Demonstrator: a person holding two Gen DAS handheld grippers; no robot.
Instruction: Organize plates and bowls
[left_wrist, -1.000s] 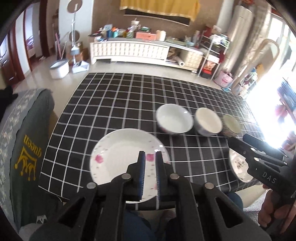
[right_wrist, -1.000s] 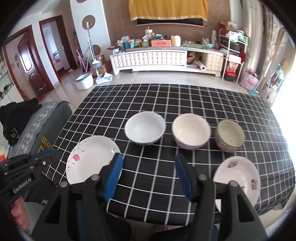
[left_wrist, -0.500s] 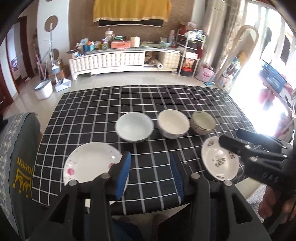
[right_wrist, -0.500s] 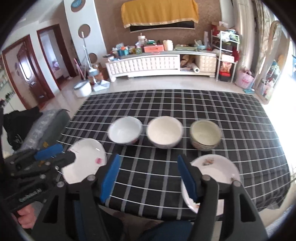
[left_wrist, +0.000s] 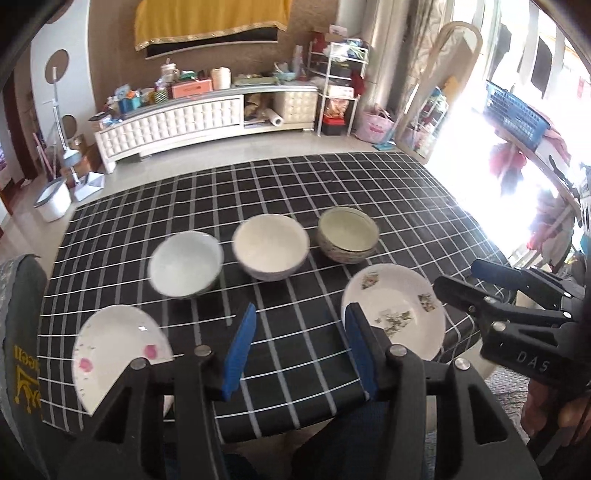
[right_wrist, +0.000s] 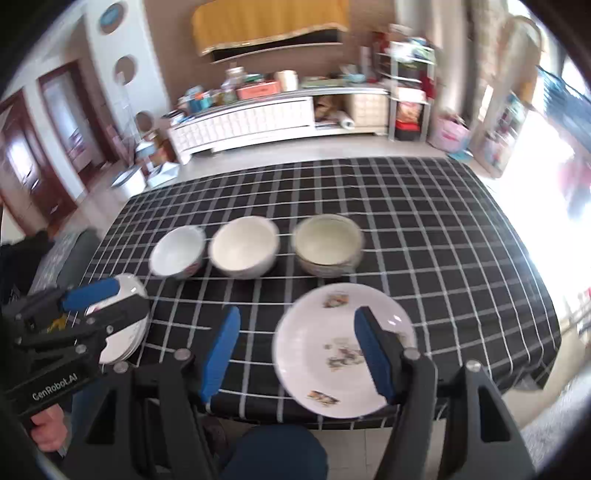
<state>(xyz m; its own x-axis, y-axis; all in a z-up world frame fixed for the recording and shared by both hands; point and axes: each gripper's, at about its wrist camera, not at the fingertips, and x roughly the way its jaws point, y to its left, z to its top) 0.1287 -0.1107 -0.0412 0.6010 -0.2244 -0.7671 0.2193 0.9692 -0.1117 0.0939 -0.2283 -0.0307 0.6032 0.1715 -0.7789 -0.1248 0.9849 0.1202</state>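
The left hand-held gripper (left_wrist: 299, 343) hangs over the near edge of the tabletop (left_wrist: 369, 192) with its blue-padded fingers spread wide apart and nothing between them. Below and to its left lies the pink-flowered plate (left_wrist: 118, 347), partly hidden by the gripper's black frame. Just past its right finger sits the decorated plate (left_wrist: 399, 306), at the near right edge of the checked cloth. Ahead of the gripper three bowls stand in a row: the white bowl (left_wrist: 186, 264) ahead and to the left, the cream bowl (left_wrist: 271, 251) straight ahead, and the patterned bowl (left_wrist: 349, 234) ahead and to the right. The white and cream bowls stand just beside each other; the patterned one is slightly apart.

The right hand-held gripper (right_wrist: 297, 350) is also open, fingers wide and holding nothing. Its right finger overlaps the decorated plate (right_wrist: 332, 343) in the picture, but whether it touches the plate cannot be told; this view is blurred. The same three bowls stand ahead of it, the patterned bowl (right_wrist: 327, 249) nearly straight ahead, the cream bowl (right_wrist: 243, 251) and white bowl (right_wrist: 177, 254) off to the left. Far to its left the other gripper's tips lie over the pink-flowered plate (right_wrist: 129, 332).
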